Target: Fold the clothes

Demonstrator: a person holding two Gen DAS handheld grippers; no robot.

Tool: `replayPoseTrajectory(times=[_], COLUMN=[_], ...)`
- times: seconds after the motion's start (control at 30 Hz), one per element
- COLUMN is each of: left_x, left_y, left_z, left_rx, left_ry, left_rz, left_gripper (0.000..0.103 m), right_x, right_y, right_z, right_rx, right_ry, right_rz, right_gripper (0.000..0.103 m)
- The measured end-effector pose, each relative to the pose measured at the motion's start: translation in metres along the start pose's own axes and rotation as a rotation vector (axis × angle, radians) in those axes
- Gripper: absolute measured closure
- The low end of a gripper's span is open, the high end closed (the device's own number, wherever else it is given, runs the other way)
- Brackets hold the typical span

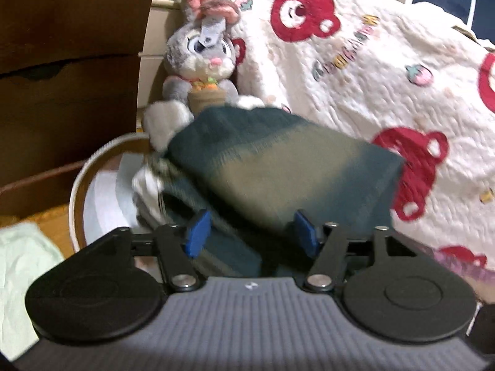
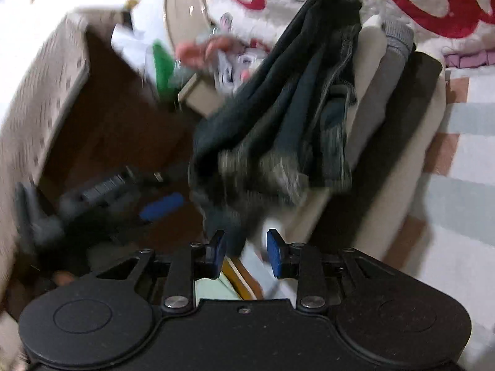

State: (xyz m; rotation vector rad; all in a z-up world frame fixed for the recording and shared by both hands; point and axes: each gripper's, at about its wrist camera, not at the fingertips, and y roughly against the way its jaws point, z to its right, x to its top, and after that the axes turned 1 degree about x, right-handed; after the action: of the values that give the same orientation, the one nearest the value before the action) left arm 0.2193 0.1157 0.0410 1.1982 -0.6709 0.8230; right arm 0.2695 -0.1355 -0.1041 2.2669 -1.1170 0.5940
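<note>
Folded garment (image 1: 278, 160) lies directly ahead of the left gripper (image 1: 252, 232), on top of a clothes stack. Plush rabbit (image 1: 201, 52) sits behind it; quilt (image 1: 371, 71) spreads to its right. Round basket (image 1: 77, 185) stands left of the stack.

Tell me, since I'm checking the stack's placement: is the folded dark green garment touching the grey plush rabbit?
Touching. The left wrist view shows the folded dark green garment lying over the grey plush rabbit's white foot.
</note>
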Motion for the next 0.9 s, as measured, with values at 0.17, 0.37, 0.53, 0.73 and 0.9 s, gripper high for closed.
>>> replayPoseTrajectory(times=[0.17,0.37,0.53,0.73,0.9], left_x=[-0.026,-0.063,-0.111,-0.142,-0.166], left_y=[0.036,0.073,0.099,0.124,0.135], left_z=[0.026,0.060,0.084,0.096,0.104], left_rx=[0.002,0.066,0.170,0.211,0.297], left_ry=[-0.075,-0.172,-0.272,-0.261,-0.268], left_rz=[-0.022,0.002,0.022,0.006,-0.023], left_gripper=[0.020,0.006,0.001,0.000,0.000], right_x=[-0.013,-0.019,-0.039,-0.062,-0.080], right_y=[0.045,0.098,0.128,0.157,0.184], right_z=[-0.022,-0.034,-0.042,-0.056,-0.071], right_rx=[-0.133,-0.222,-0.309,-0.425,-0.468], right_ry=[0.199,0.292,0.370,0.433,0.477], right_rz=[0.051,0.099,0.077,0.100,0.143], right_gripper=[0.051,0.040,0.033,0.031,0.012])
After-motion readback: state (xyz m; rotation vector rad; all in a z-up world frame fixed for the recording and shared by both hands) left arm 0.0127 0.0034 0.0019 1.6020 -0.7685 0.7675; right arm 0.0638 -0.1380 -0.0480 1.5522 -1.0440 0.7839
